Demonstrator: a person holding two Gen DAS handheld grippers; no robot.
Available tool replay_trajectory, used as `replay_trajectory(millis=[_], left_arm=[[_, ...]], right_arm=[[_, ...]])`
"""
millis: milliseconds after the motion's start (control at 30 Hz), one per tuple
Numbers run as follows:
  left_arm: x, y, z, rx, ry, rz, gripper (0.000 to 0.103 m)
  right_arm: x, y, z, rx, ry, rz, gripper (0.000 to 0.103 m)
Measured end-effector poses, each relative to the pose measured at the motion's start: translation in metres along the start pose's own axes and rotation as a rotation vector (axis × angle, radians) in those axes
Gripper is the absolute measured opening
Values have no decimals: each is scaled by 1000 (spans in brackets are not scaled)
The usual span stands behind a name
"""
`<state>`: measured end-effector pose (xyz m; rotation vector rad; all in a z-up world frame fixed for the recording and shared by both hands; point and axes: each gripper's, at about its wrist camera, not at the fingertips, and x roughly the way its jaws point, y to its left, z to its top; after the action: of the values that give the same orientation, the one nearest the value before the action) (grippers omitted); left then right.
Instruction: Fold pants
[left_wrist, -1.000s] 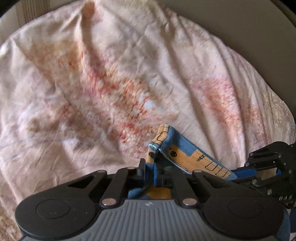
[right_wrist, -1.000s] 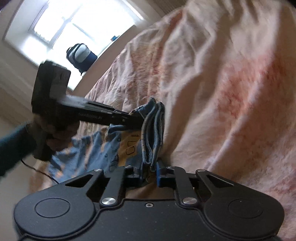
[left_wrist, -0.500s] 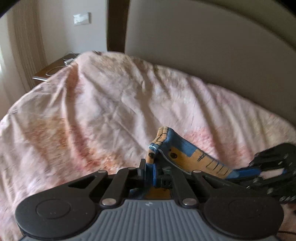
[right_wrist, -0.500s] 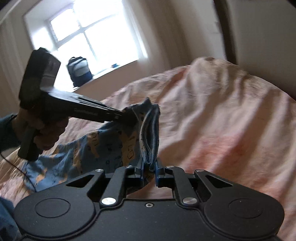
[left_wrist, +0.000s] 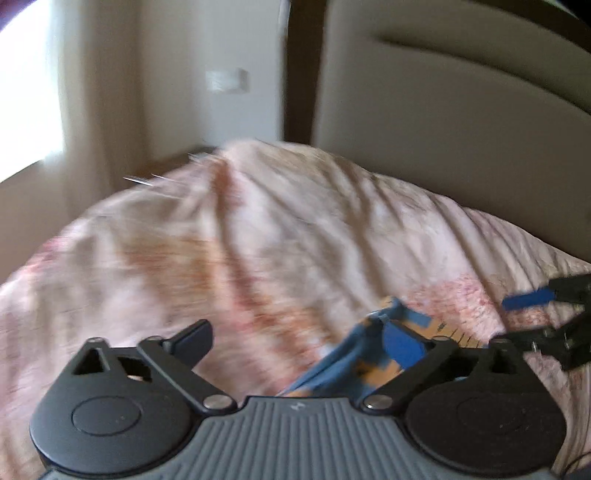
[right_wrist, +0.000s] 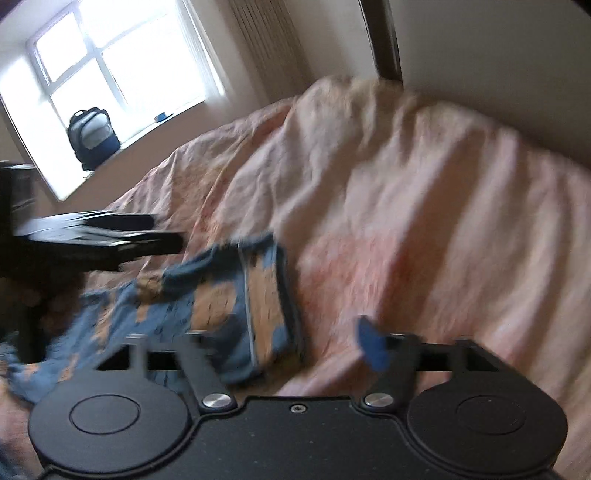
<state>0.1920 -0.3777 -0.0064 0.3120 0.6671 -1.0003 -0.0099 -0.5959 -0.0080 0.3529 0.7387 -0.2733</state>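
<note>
The pants (right_wrist: 229, 306), blue with orange patches, lay in a loose heap on the pink bedspread (right_wrist: 424, 221), near the front edge of the bed and just ahead of both tools. In the right wrist view their bulk spread away to the left, with a doubled hem or waistband edge standing up at the right end of the heap.

At the far left of that view the left gripper (right_wrist: 162, 236) reached in from the side, above the cloth; its fingers were spread with nothing between them. In its own view the wide gap was plain, the left finger (left_wrist: 192, 338) over bare bedspread and the right one beside a bunched corner of the pants (left_wrist: 369, 354), not clamped on it.

The right gripper (right_wrist: 288, 354) was likewise parted, with the doubled edge of the cloth lying loose in the gap. Whether the fabric touched its left finger was lost in blur.

The cloth looked thin, light and limp. It would likely sag and slip out of shape if lifted by one point, and wrinkle rather than hold a crease. The sensible holds were probably the two corners of the thick doubled edge, one per tool, so the fabric hung flat between them.

Beyond, a backpack (right_wrist: 92, 140) sat on the window sill.
</note>
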Motion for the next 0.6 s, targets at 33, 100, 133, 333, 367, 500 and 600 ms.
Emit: replay_trajectory(millis=[33,100,133,333,367,500,600], left_arm=[[-13,5,-5,-6,-15,21,103],[-43,16,-30,-4,-27,57,103],[-55,21,-42,-7,-21,78,103],[-108,70,-132,-15,164,241,103],[-117,82,-148,-6,223,298,103],[-162,129,-179,-76,295,399,103],[-203,158,-179,-165,218,420,103]], right_arm=[[0,11,5,-43,-26,-22,91],[3,35,10,-152,-65,-46,102],[8,46,8,-213,-71,-39,102],[46,72,-6,-456,45,-137,102],[49,68,-7,-465,52,-197,102],[40,42,3,-392,46,-301,102],[34,69,14,-437,21,-322,102]])
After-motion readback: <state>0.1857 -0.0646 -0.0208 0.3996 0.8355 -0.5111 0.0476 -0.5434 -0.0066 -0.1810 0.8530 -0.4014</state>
